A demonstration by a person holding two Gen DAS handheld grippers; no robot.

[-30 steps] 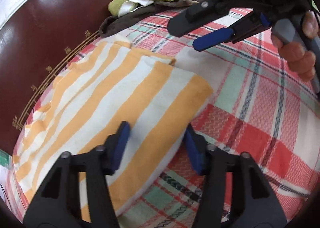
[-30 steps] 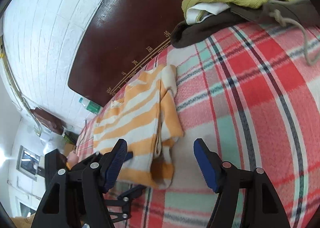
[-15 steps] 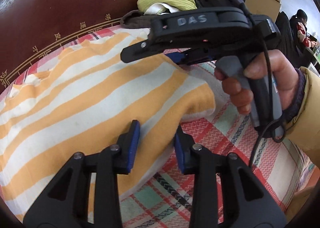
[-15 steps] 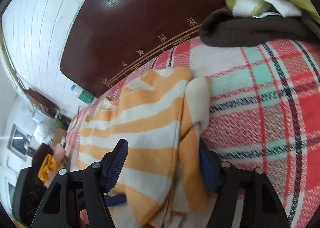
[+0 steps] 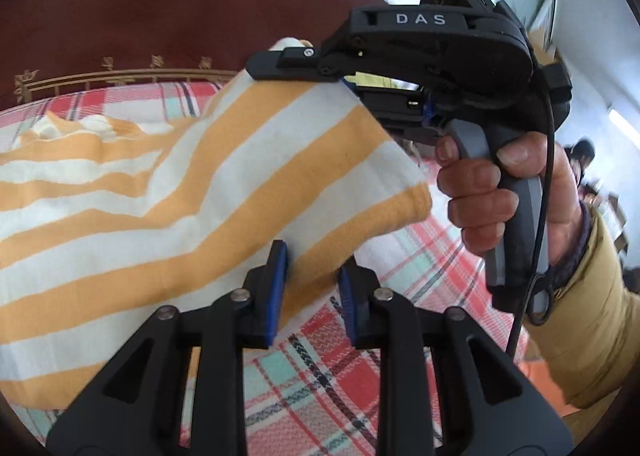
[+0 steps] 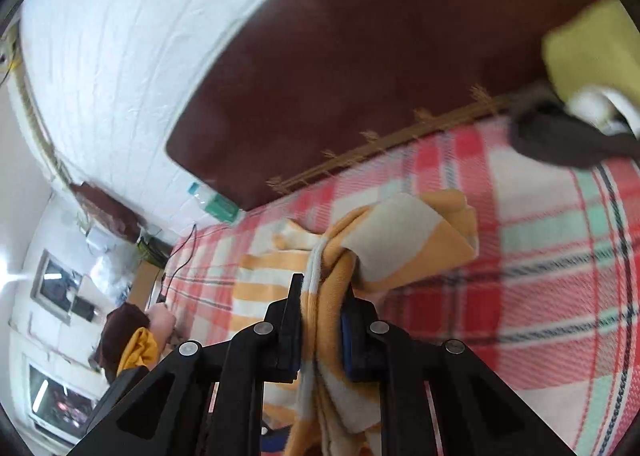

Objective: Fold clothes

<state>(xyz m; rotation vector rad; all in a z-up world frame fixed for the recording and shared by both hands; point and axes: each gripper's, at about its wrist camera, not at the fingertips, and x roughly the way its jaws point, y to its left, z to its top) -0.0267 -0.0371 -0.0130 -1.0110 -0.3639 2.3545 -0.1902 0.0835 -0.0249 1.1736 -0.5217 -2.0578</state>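
The orange-and-white striped garment (image 5: 168,191) lies on the bed's plaid sheet (image 5: 320,388), near the dark red headboard (image 5: 140,7), with 1 end lifted off the sheet. The left tool (image 5: 312,280) is closing, its 2 blue pads (image 5: 276,288) pinching the near edge of the lifted fold. The right tool (image 6: 320,320) is closing too, gripping a bunched edge of the same garment (image 6: 400,240) between its pads; in the left wrist view, a hand (image 5: 500,191) squeezes its grey handle. At the headboard edge of the bed, a yellow-green knit (image 6: 592,51) rests on a dark garment (image 6: 560,139), well apart from the striped one.
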